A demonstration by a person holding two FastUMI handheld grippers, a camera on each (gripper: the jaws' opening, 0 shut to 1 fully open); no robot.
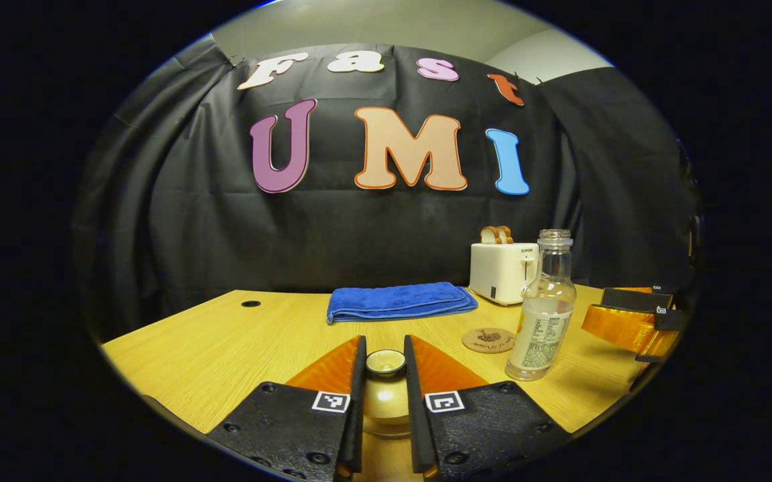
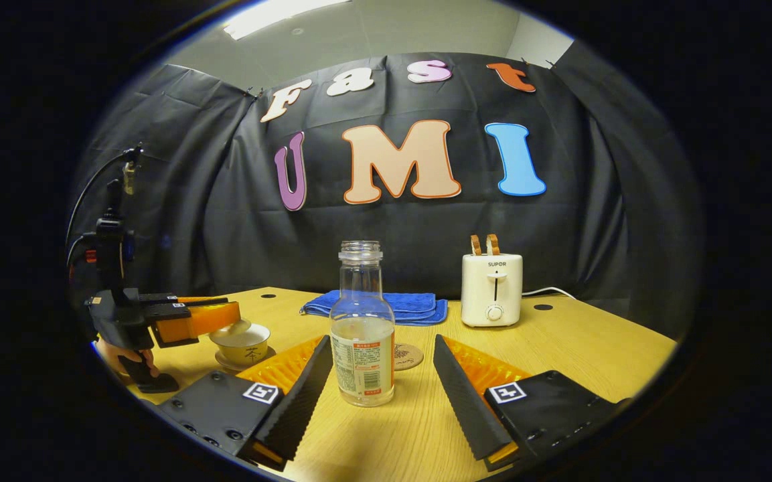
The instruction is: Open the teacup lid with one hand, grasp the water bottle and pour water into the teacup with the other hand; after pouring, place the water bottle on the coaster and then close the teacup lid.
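Note:
In the left gripper view my left gripper [image 1: 384, 341] is shut on the knob of the teacup lid [image 1: 386, 363], with a finger pressing on each side. The right gripper view shows that gripper [image 2: 228, 316] low over the pale teacup [image 2: 244, 345] on its saucer. The lid [image 2: 235, 328] sits at the cup's rim; whether it is lifted cannot be told. The uncapped clear water bottle [image 2: 362, 335], partly filled, stands upright between the spread fingers of my open right gripper [image 2: 381, 343], touching neither. The round coaster [image 2: 411, 356] lies just behind the bottle [image 1: 543, 314].
A folded blue towel [image 1: 399, 301] lies at the back of the wooden table [image 1: 225, 341]. A white toaster [image 2: 491, 289] with bread slices stands at the back right. A hand [image 2: 124, 361] holds the left gripper at the table's left edge.

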